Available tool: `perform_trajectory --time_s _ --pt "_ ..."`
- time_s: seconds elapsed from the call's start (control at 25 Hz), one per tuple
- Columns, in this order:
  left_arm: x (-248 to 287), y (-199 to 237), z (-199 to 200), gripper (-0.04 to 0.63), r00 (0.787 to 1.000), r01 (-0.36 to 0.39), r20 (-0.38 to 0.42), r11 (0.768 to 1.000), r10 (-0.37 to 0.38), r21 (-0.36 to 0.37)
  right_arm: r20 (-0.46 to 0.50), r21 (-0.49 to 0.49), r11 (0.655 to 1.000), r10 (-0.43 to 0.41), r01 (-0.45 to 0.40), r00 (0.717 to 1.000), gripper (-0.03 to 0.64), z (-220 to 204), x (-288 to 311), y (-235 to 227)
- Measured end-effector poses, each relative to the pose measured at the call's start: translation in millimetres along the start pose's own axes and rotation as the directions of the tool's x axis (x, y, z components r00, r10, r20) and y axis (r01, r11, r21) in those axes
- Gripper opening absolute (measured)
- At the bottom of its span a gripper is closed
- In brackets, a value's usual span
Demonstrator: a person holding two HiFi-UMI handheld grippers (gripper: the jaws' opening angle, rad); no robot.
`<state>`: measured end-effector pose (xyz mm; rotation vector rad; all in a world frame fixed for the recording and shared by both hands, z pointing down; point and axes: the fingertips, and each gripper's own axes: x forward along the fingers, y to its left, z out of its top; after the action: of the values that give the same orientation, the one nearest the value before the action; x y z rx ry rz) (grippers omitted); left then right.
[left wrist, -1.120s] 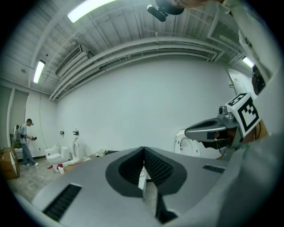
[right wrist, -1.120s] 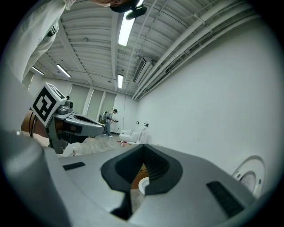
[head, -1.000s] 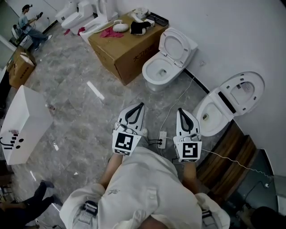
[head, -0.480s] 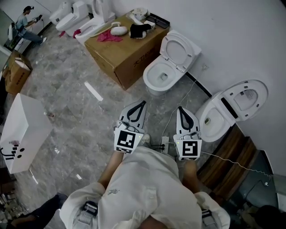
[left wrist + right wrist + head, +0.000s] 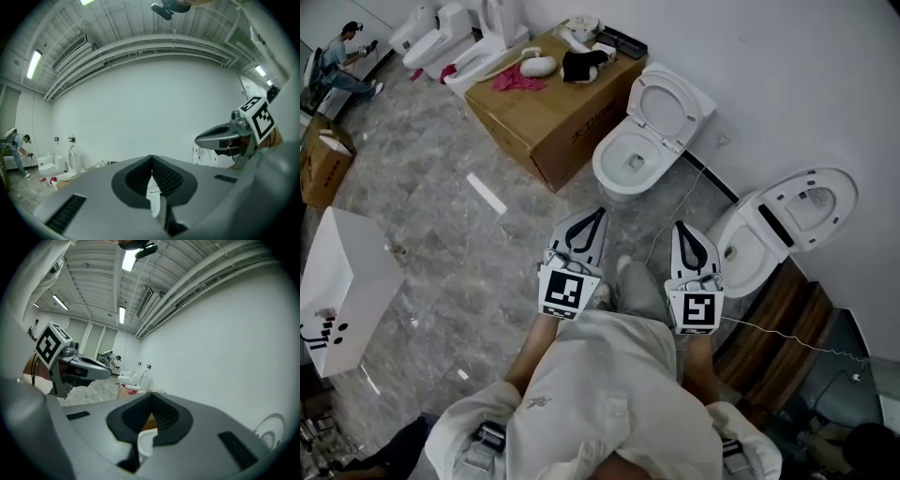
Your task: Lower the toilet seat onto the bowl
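Evidently, the left hand-held gripper (image 5: 594, 221) and the right hand-held gripper (image 5: 681, 232) are pressed together, nothing pinched. The toilet seat (image 5: 668, 99) is raised behind its bowl (image 5: 623, 161), ahead between both; a second toilet (image 5: 755, 234), likewise opened, lies just beside the right. Which one is meant cannot be told.

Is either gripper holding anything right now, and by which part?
Nothing is held. The left gripper and the right gripper are both shut with nothing between their jaws.

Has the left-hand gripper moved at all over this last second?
Yes, slightly: the left gripper has edged forward toward the toilet beside the cardboard box; the gap between them has narrowed.
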<state>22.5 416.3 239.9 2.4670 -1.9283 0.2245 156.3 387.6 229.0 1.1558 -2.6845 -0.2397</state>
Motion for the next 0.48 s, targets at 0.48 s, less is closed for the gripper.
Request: perform_trajectory --time_s 0.48 --pt "69.3 40.0 -6.8 0.014 0.999 -0.032 -0.025 0.999 0.032 -0.002 0.011 0.024 1.0 0.014 -0.015 1.0 0.006 -13.2 80.4 -41.5"
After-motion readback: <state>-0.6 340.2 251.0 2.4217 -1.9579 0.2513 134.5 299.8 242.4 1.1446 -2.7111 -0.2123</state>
